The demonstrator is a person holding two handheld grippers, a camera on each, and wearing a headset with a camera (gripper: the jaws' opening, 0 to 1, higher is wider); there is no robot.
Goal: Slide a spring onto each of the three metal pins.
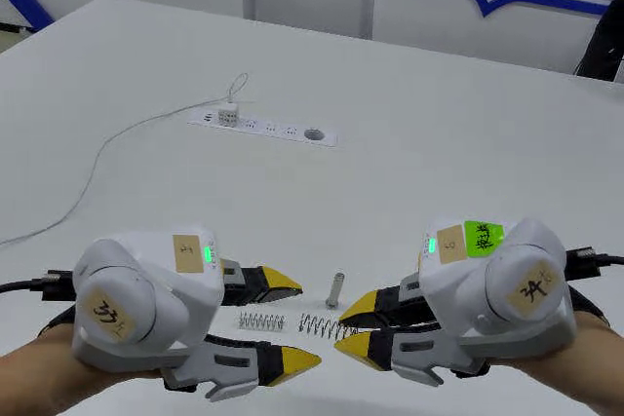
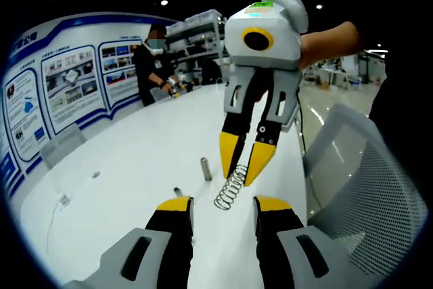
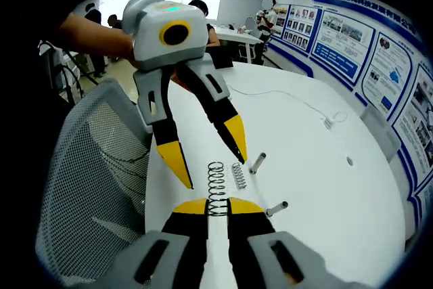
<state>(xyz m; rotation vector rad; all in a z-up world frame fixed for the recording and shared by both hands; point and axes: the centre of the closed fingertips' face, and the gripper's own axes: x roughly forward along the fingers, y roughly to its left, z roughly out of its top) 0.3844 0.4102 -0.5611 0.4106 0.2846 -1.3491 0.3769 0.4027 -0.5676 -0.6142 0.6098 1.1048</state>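
**Entry: right tongs pinched on a spring, no pin fitted yet**

Step in hand (judged): taking the first spring to a pin. To do it well, grip close to the spring's end so the open end leads. Line the coil up with the pin's axis before pushing it on, and keep the squeeze light, since a hard pinch could flatten the coils. The free tongs could steady whichever part wanders.

- Right tongs [image 1: 341, 328]: narrow, closed on one end of the long spring [image 1: 324, 326]. Its other end pointed towards the opposite tongs. Whether the spring was lifted clear of the worktop [image 1: 439, 143] could not be told.
- Left tongs [image 1: 307, 321]: wide, holding nothing, tips facing the right tongs.
- Short spring [image 1: 261, 321]: lay between the left tongs' tips, just beside the long spring's free end.
- Pin [image 1: 334, 289]: upright, just beyond the right tongs' tips, bare.
- Second pin [image 3: 276, 208]: near the right tongs, bare, posture unclear.
- Power strip [image 1: 263, 127]: well beyond both tongs.
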